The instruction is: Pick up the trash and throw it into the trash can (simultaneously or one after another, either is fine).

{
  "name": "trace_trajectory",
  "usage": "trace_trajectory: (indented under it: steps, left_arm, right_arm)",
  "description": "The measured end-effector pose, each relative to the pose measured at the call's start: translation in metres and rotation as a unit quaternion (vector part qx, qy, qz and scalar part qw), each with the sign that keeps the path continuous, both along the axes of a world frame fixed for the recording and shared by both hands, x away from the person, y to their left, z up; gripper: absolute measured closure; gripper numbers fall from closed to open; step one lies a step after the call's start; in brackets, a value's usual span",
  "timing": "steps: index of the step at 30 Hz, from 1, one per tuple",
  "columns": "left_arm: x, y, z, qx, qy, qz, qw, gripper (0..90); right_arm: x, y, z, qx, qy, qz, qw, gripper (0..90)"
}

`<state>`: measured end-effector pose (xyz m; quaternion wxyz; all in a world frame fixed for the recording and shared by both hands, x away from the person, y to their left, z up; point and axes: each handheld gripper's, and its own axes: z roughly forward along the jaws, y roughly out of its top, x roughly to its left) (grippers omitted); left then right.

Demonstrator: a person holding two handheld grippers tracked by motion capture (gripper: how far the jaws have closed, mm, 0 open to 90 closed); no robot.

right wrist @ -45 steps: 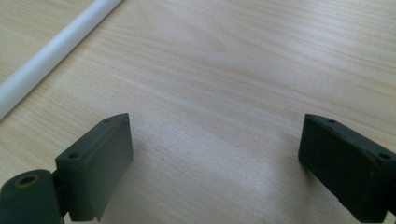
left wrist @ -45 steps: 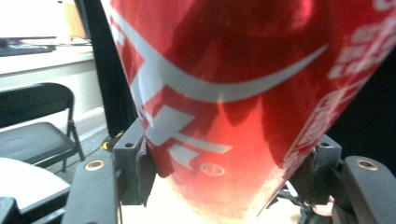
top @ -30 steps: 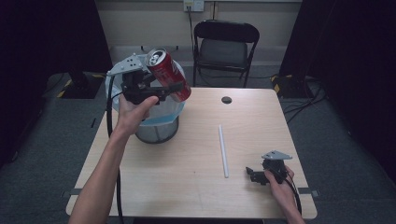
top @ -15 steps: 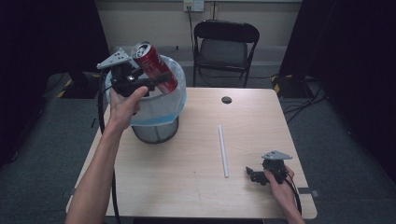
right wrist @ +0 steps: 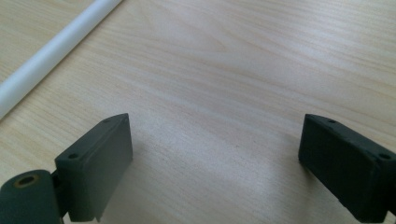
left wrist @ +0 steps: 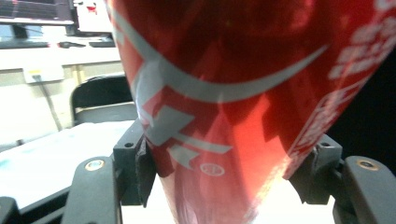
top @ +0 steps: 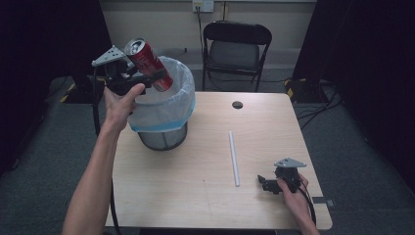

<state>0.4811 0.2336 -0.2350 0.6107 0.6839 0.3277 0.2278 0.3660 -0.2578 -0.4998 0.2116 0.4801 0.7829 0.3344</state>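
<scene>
Left gripper view: my left gripper (left wrist: 219, 172) is clamped on the can (left wrist: 243, 93), black pads pressed against its sides at 9 and 3 o'clock. The can is glossy red metal with a pale swoosh and white lettering too blurred and close for me to read; I can't make out a brand name.

In the high view I see the left gripper (top: 147, 76) holding the can (top: 148, 64) tilted, silver top up toward 11 o'clock, base down toward 5, over the near-left rim of the bin (top: 164, 115). The bin is a dark wire-mesh cylinder lined with a thin, translucent bag, white with a bluish hem folded over the edge. It stands on the table (top: 195, 181), a pale wood-grain top with a round cable hole at its far side.

My right gripper (top: 266, 183) rests at the table's 5 o'clock corner, jaws wide apart with nothing between them. A straight white tube (top: 234, 156) lies just left of it, running 12 to 6.
</scene>
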Motion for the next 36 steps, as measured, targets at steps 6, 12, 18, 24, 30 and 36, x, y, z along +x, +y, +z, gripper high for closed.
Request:
trace_trajectory:
  steps: [6,12,18,24,30,36]
  left_arm:
    - [-0.004,0.004,0.003,0.006,0.004,0.013,0.9999,34.0]
    - [-0.001,0.013,0.005,0.009,0.013,0.023,0.9996,23.7]
    - [-0.001,0.013,0.002,0.007,0.012,0.016,0.9998,20.5]
    - [-0.004,0.007,0.002,0.0,0.013,0.006,0.9999,21.8]
    - [-0.01,-0.007,0.005,-0.005,0.004,-0.028,0.9996,23.3]
    - [-0.016,-0.031,0.005,0.005,0.001,-0.06,0.9982,26.5]
  right_arm:
    - [0.0,0.0,0.0,0.0,0.0,0.0,1.0,9.1]
    - [0.0,0.0,0.0,0.0,0.0,0.0,1.0,9.1]
    - [0.0,0.0,0.0,0.0,0.0,-0.001,1.0,9.1]
    - [0.0,0.0,0.0,0.0,0.0,0.0,1.0,9.0]
    - [0.0,0.0,0.0,0.0,0.0,0.0,1.0,9.0]
    - [0.0,0.0,0.0,0.0,0.0,0.0,1.0,9.1]
